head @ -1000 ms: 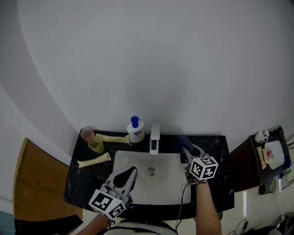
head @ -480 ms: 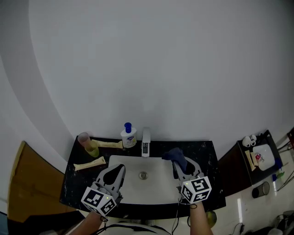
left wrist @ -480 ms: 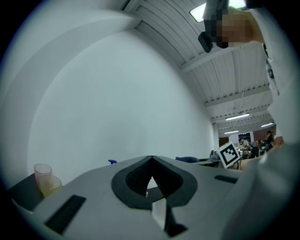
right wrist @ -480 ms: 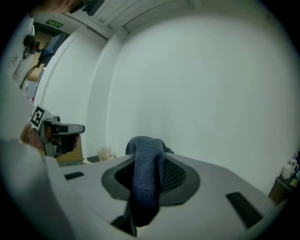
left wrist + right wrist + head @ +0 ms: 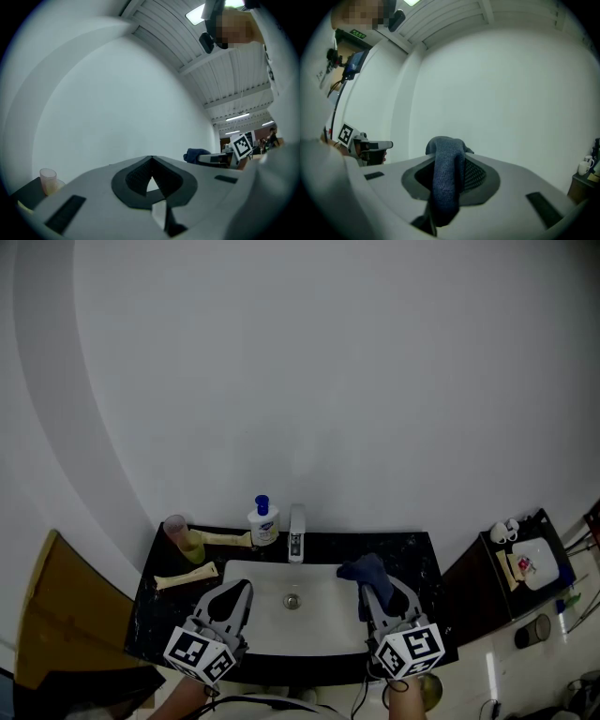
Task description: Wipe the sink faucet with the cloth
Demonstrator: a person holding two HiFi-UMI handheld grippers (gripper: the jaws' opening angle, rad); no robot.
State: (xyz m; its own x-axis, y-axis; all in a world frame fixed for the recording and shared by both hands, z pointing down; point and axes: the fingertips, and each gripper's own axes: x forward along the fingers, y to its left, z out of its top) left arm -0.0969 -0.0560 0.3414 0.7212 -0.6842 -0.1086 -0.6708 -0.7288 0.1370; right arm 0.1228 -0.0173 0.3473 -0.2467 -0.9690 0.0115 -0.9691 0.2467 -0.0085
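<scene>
Between the clamped jaws of the right gripper (image 5: 451, 158), the blue cloth (image 5: 444, 187); left gripper (image 5: 151, 160) jaws together, empty.

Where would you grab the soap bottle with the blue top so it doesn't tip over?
Probably grip the soap bottle round its wide white body, below the narrow blue pump, coming from the sink side. It stands upright near the wall, with the faucet close beside it, so the front looks most open.

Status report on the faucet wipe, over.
Left claw shut, empty. Right claw shut on blue cloth, short of faucet. Soap bottle close on faucet's left.
</scene>
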